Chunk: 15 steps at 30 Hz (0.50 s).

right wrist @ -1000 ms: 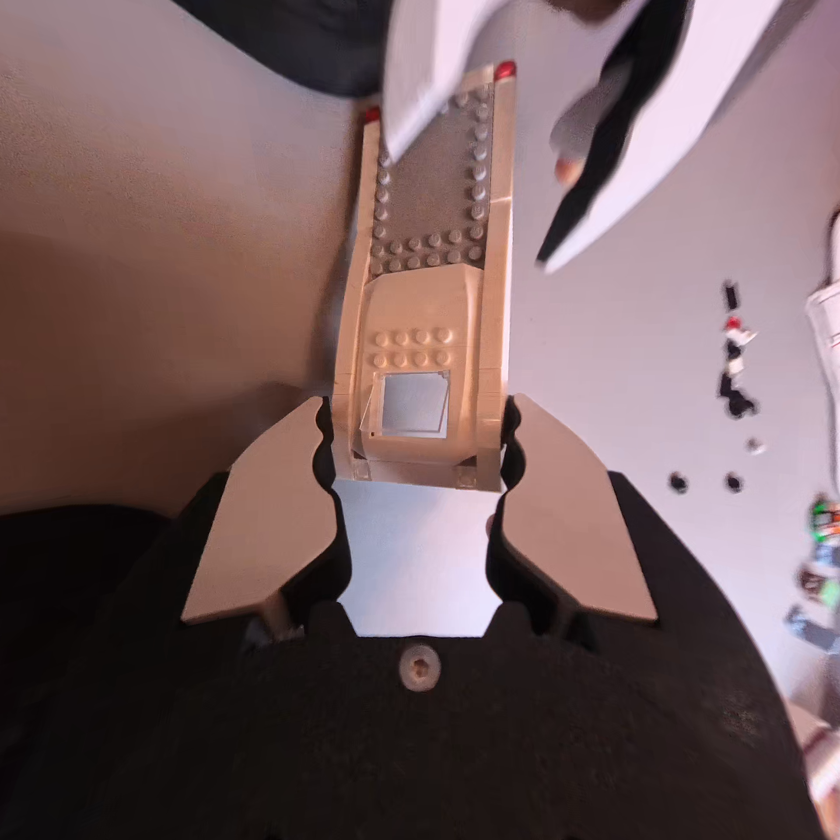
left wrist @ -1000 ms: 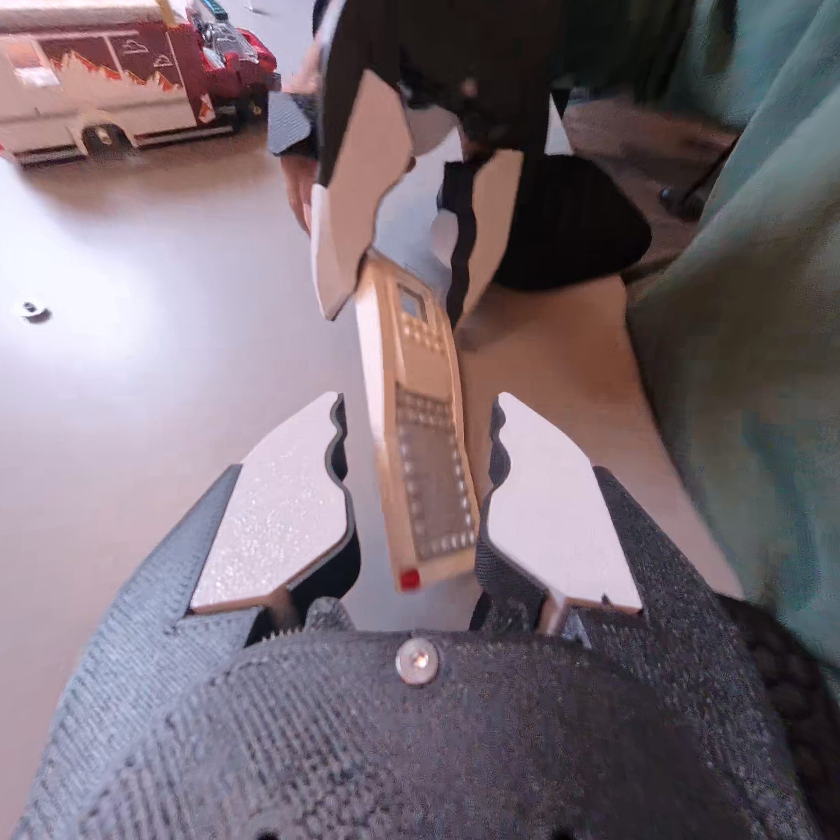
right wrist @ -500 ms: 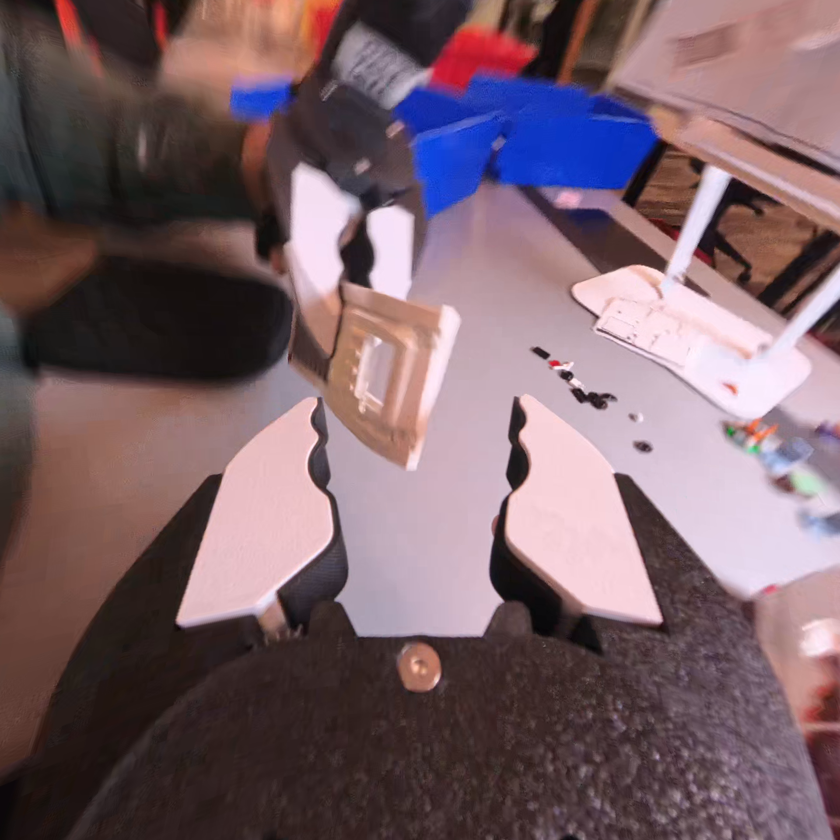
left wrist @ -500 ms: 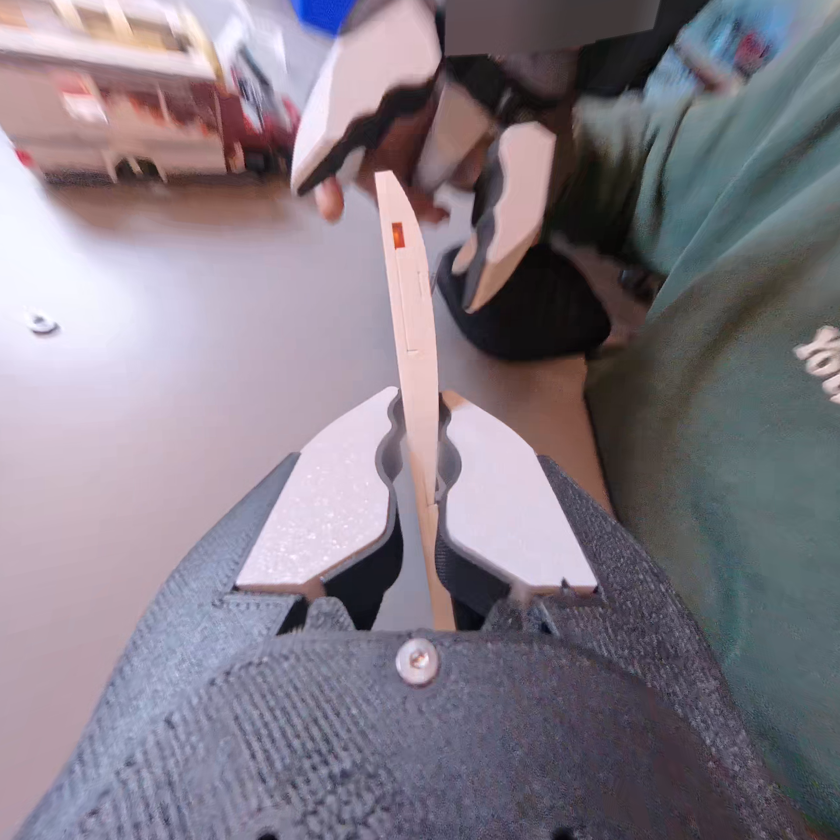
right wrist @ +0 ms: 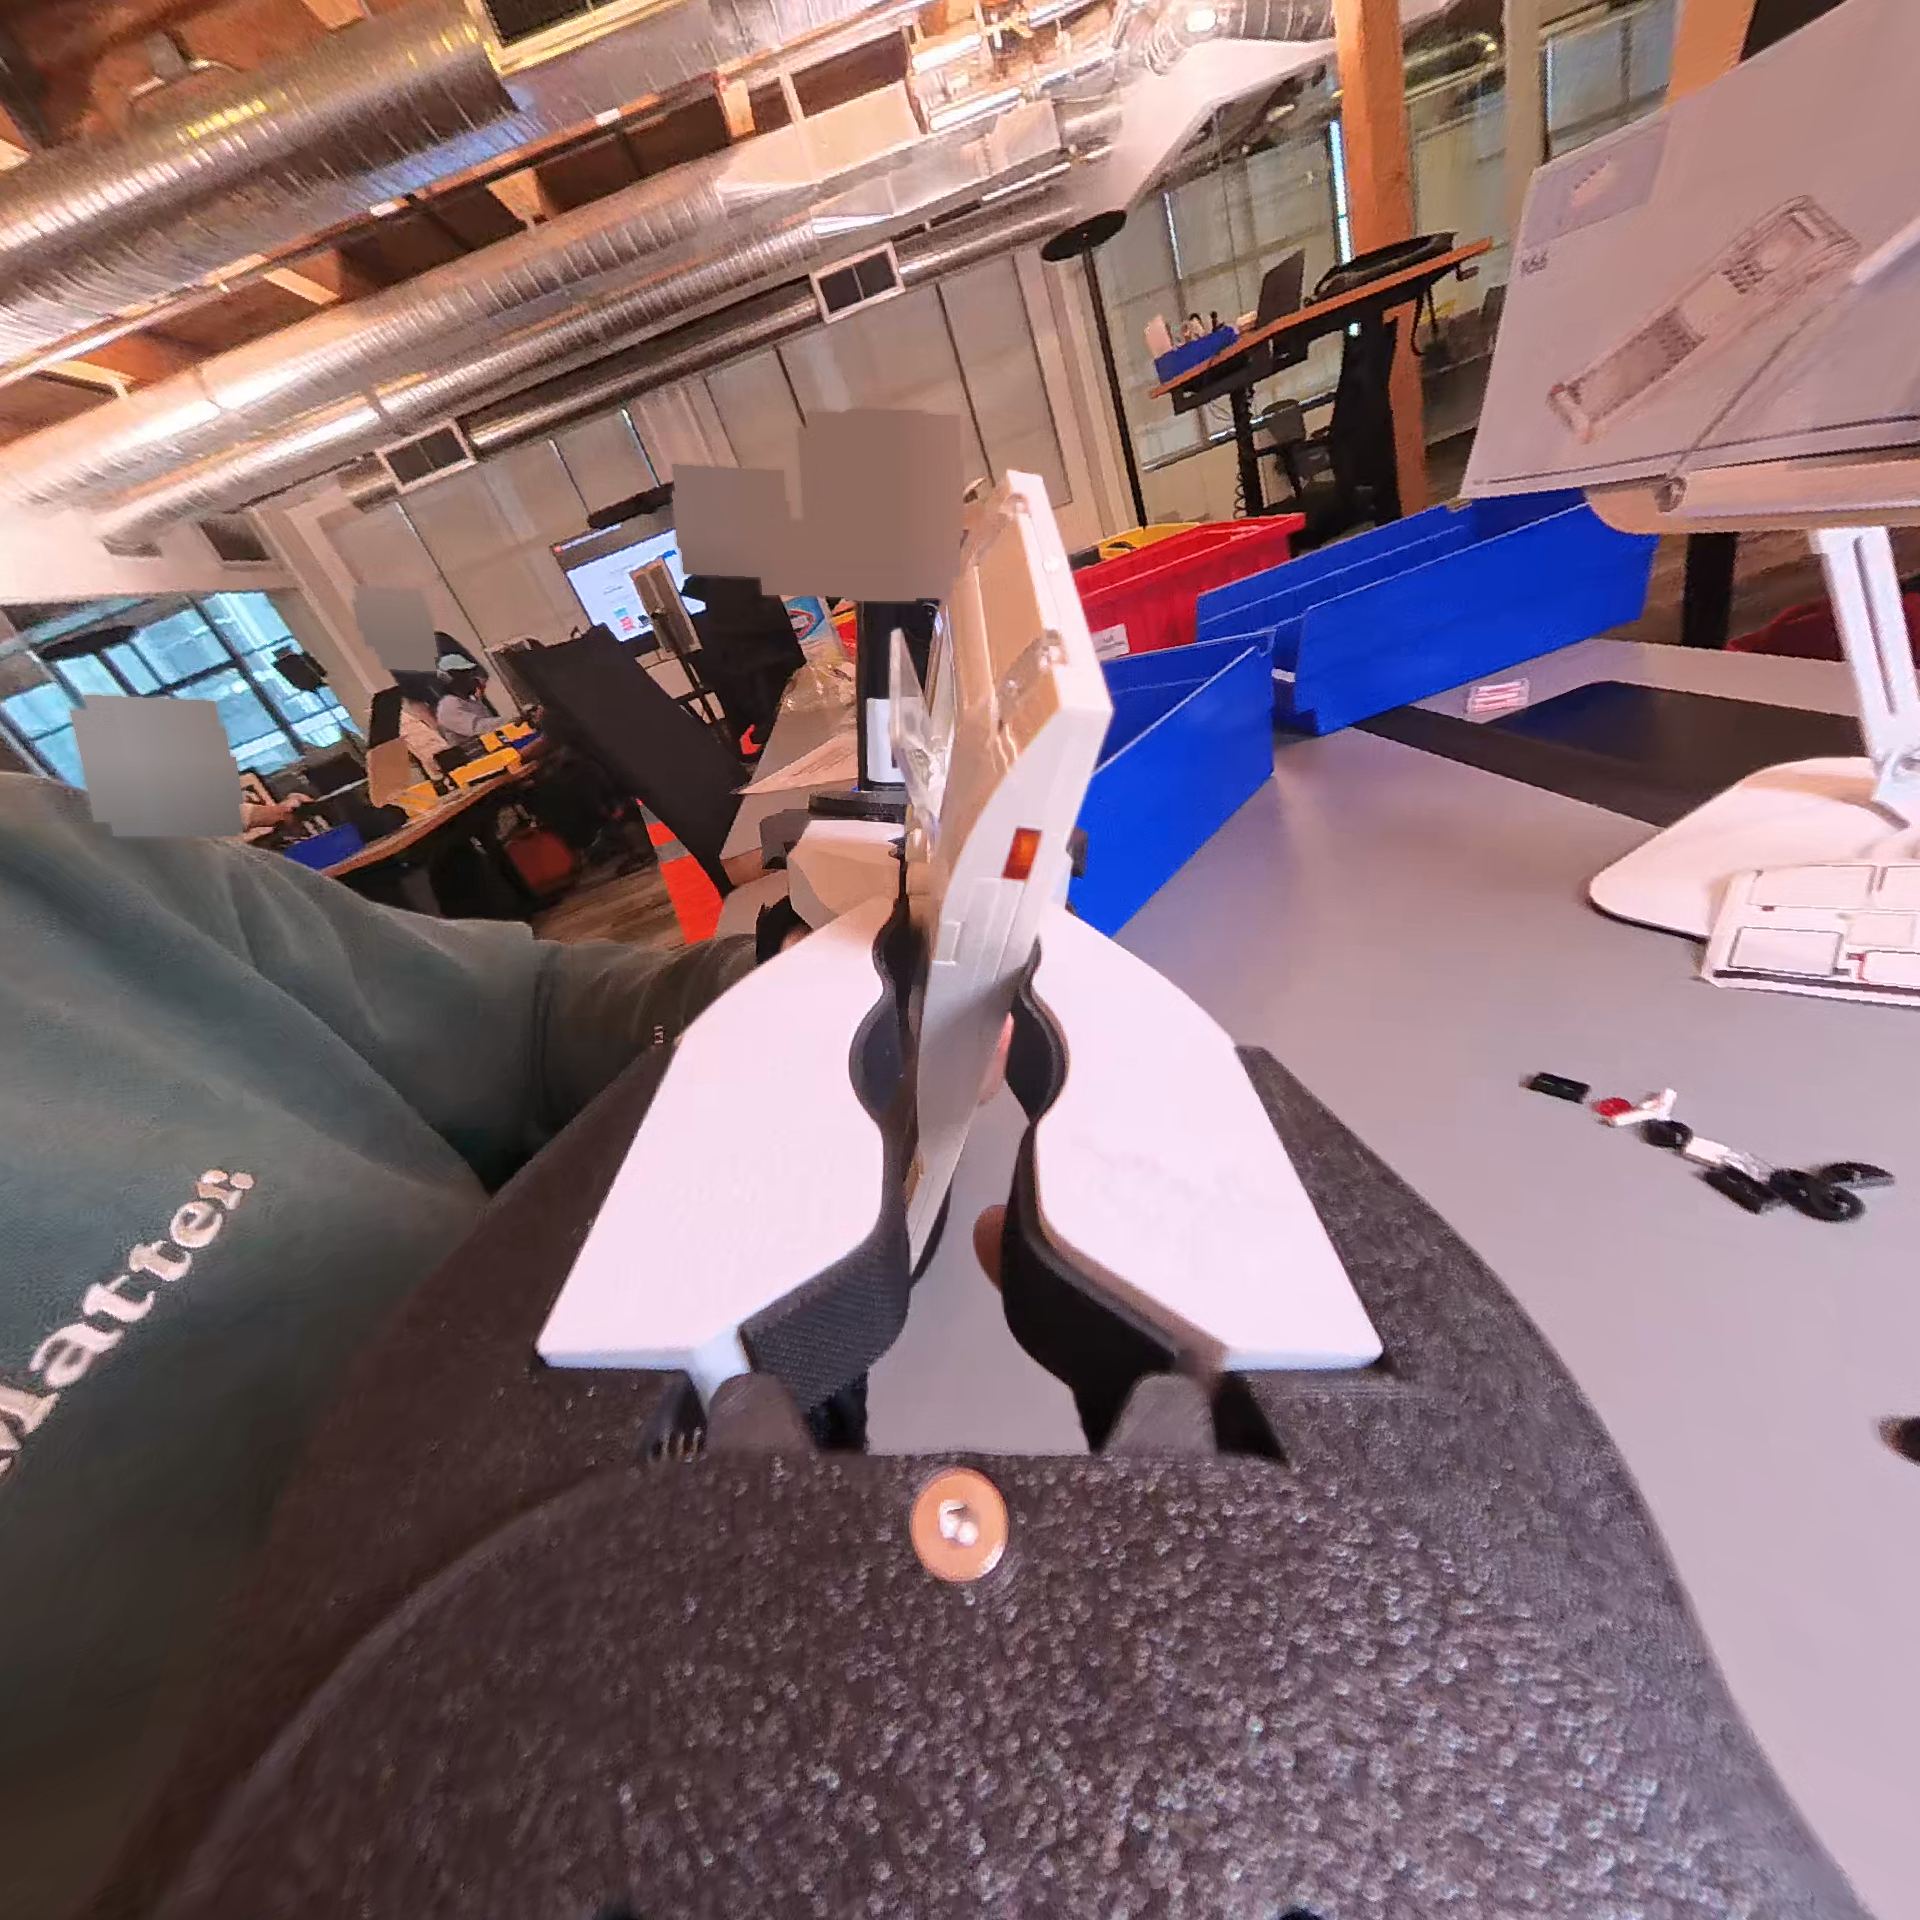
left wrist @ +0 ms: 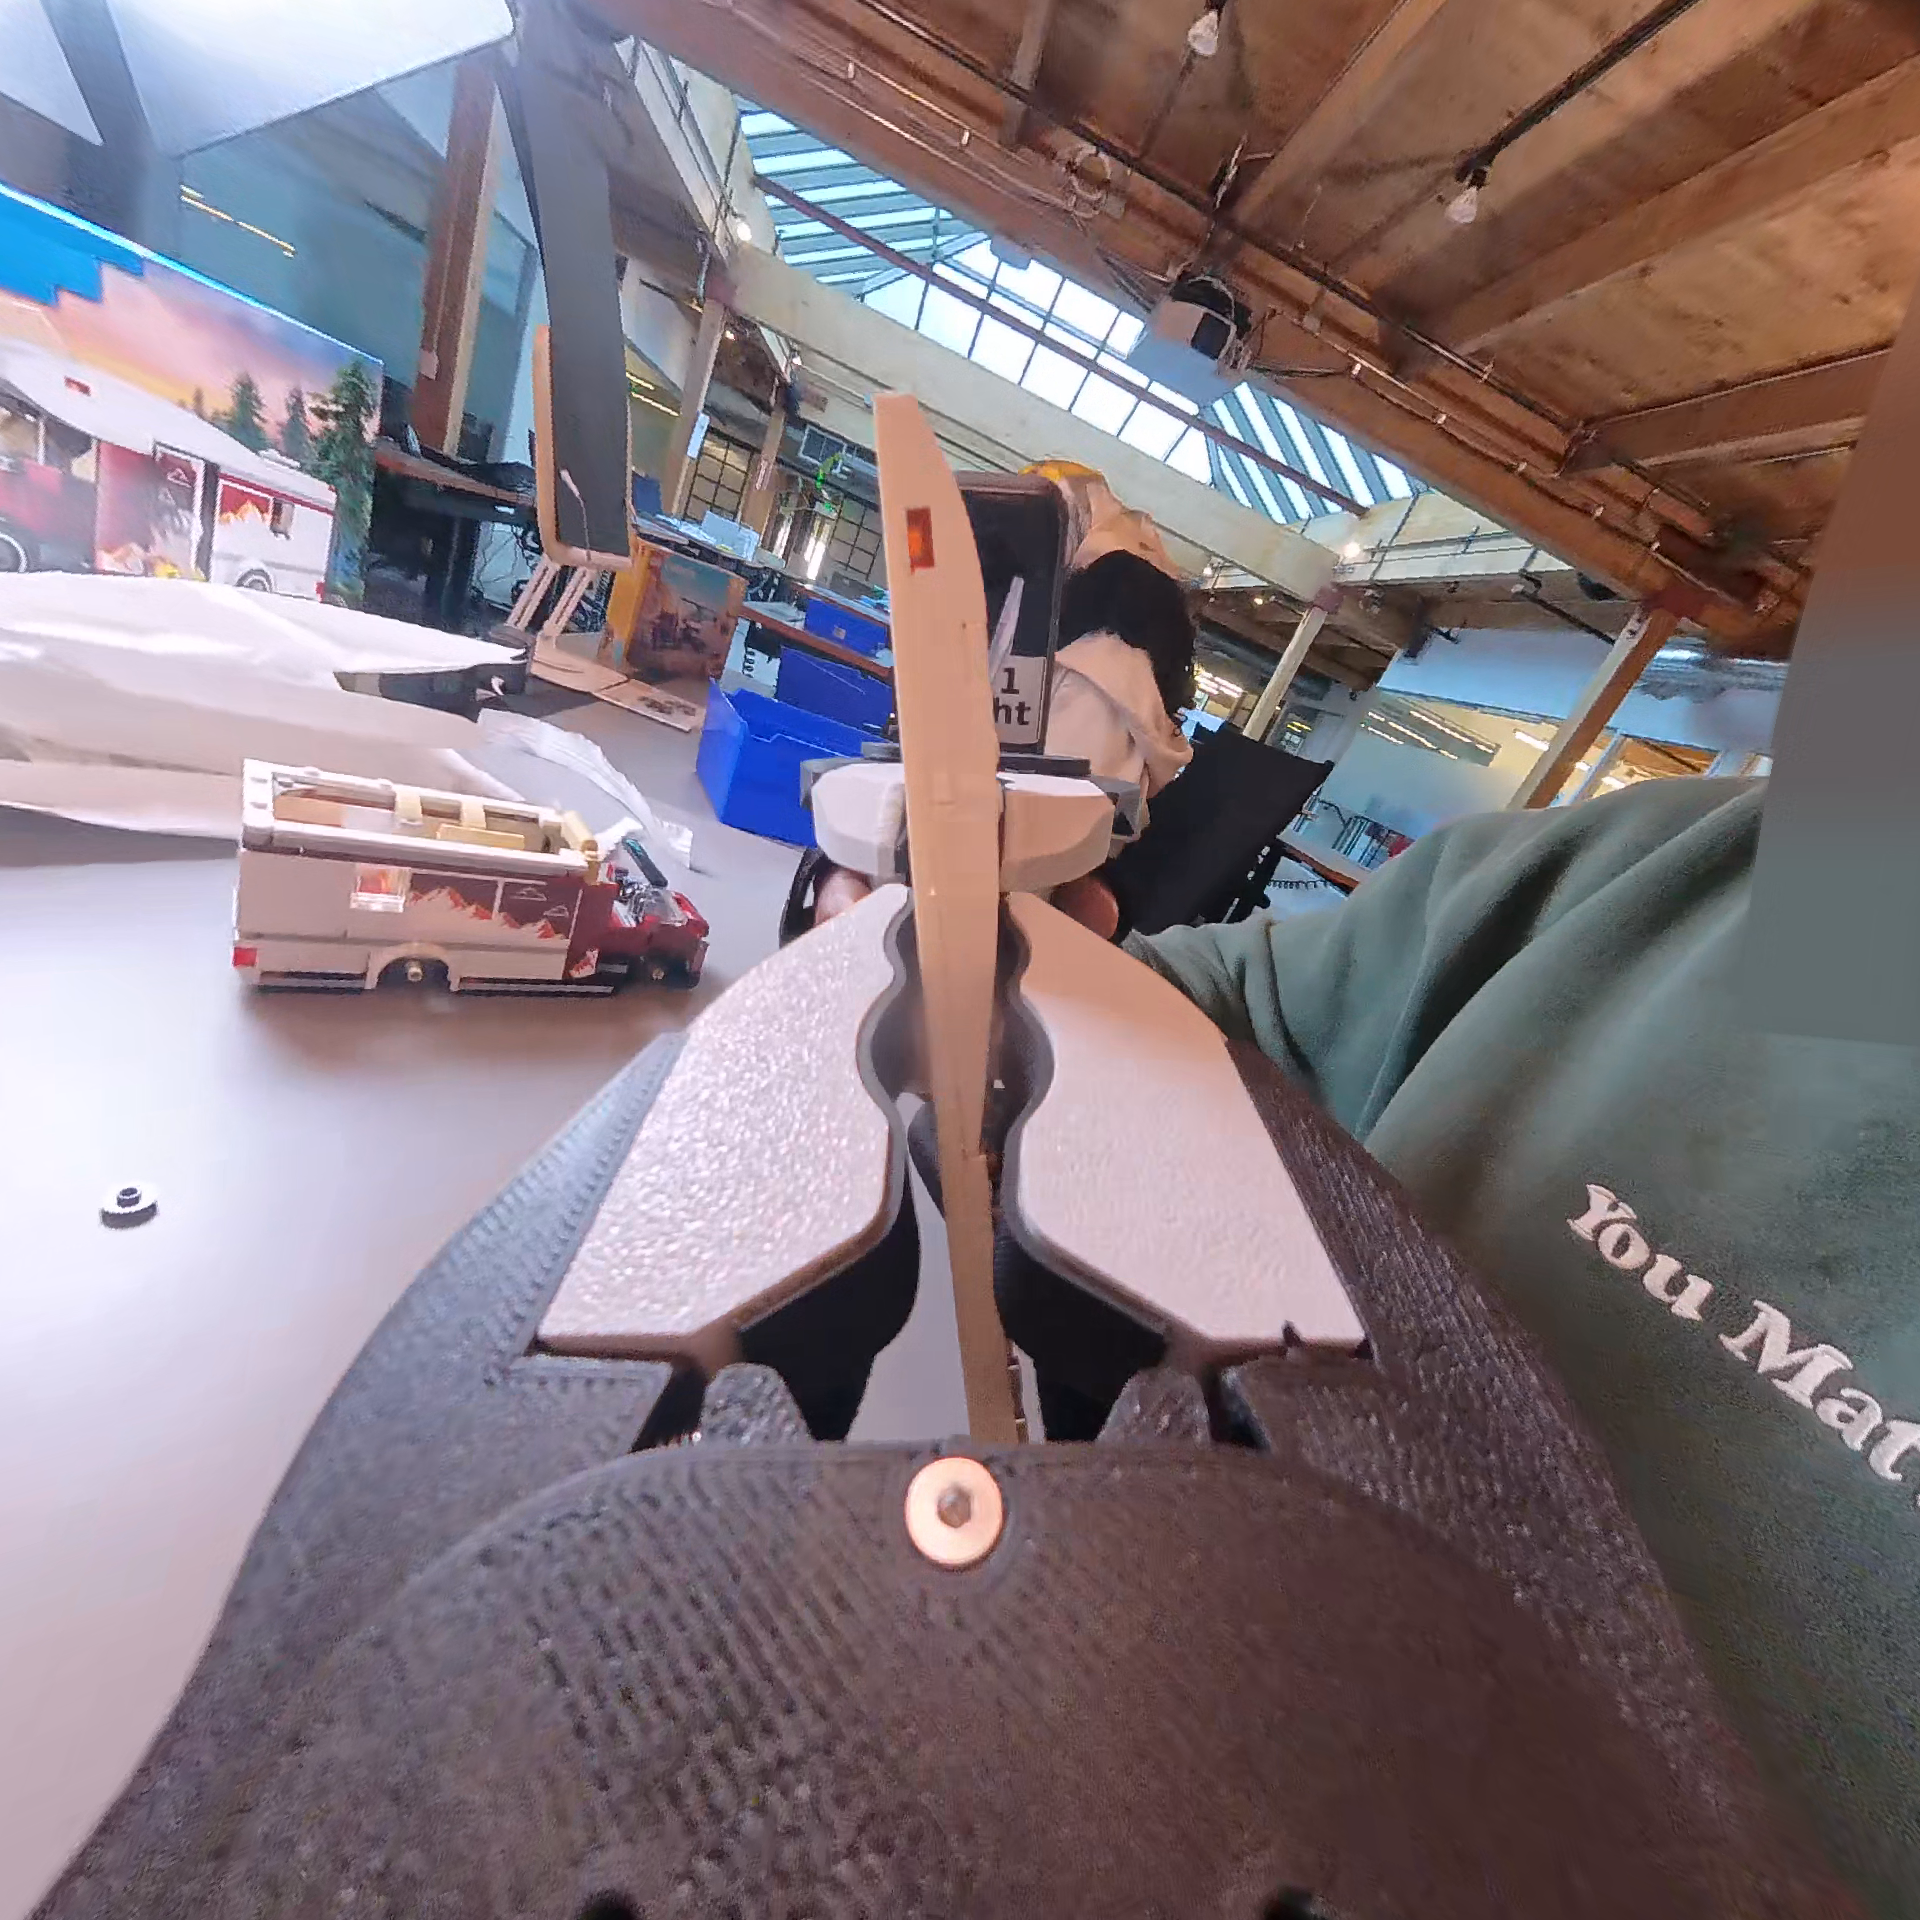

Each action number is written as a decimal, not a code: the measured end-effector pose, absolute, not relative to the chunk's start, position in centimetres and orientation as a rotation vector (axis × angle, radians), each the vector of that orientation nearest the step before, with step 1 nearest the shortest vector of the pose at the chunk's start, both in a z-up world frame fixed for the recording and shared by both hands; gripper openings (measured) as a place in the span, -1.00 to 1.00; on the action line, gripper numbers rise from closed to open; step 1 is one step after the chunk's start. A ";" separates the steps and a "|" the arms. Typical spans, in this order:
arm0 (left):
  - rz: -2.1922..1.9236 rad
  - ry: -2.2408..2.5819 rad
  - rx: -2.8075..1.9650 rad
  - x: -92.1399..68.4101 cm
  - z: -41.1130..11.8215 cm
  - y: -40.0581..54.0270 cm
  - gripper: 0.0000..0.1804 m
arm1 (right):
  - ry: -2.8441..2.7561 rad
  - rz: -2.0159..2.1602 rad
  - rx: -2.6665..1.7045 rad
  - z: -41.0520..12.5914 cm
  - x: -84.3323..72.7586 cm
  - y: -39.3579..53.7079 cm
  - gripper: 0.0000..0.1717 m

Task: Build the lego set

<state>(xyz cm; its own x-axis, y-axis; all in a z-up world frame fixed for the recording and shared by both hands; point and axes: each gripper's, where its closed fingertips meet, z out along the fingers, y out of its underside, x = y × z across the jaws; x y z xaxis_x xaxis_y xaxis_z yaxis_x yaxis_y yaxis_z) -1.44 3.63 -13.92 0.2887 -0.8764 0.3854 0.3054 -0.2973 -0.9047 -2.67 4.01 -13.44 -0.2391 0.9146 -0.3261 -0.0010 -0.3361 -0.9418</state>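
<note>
Item: cream brick-built roof panel (left wrist: 940, 831), held on edge above the desk (left wrist: 208, 1091). My left fingers (left wrist: 748, 1122) and right fingers (right wrist: 758, 1132) both pinch it. Toy camper truck (left wrist: 436, 883) well apart, left.

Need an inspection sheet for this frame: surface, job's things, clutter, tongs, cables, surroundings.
Surface: grey table, mostly bare near the tongs.
Job's things: cream brick panel with an orange stud, held edge-on above the table; toy truck standing on the table.
Clutter: small loose bricks; a tiny black part; white plastic bags; blue bins.
Tongs: left tongs shut on the panel; right tongs shut on the same panel.
Cables: nothing seen.
Surroundings: white stand carrying an instruction sheet; green sleeve; open workshop with desks and people behind.
</note>
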 end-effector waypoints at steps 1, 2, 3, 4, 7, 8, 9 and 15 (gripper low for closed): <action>-1.293 0.571 -1.407 -1.5 -13.8 3.5 -0.86 | -1.175 1.673 -1.303 -13.4 -2.7 3.9 -0.82; -1.296 0.571 -1.405 -1.6 -13.7 3.4 -0.85 | -1.185 1.677 -1.299 -13.3 -2.8 3.8 -0.83; -1.302 0.569 -1.403 -1.6 -13.7 3.3 -0.85 | -1.192 1.678 -1.295 -13.3 -2.7 3.7 -0.83; -1.312 0.572 -1.398 -1.5 -13.7 3.2 -0.85 | -1.200 1.689 -1.291 -13.3 -2.7 3.5 -0.83; -1.345 0.658 -1.439 -1.5 -14.2 2.3 -0.86 | -1.254 1.713 -1.301 -13.6 -2.6 2.9 -0.83; -1.333 0.688 -1.462 -1.6 -14.3 2.1 -0.86 | -1.260 1.725 -1.310 -13.7 -2.5 2.9 -0.83; -1.295 0.701 -1.470 -1.8 -14.4 2.1 -0.86 | -1.262 1.738 -1.316 -13.7 -2.5 2.9 -0.83; -1.282 0.622 -1.549 -2.1 -14.9 2.8 -0.87 | -1.202 1.822 -1.378 -13.8 -2.4 3.9 -0.81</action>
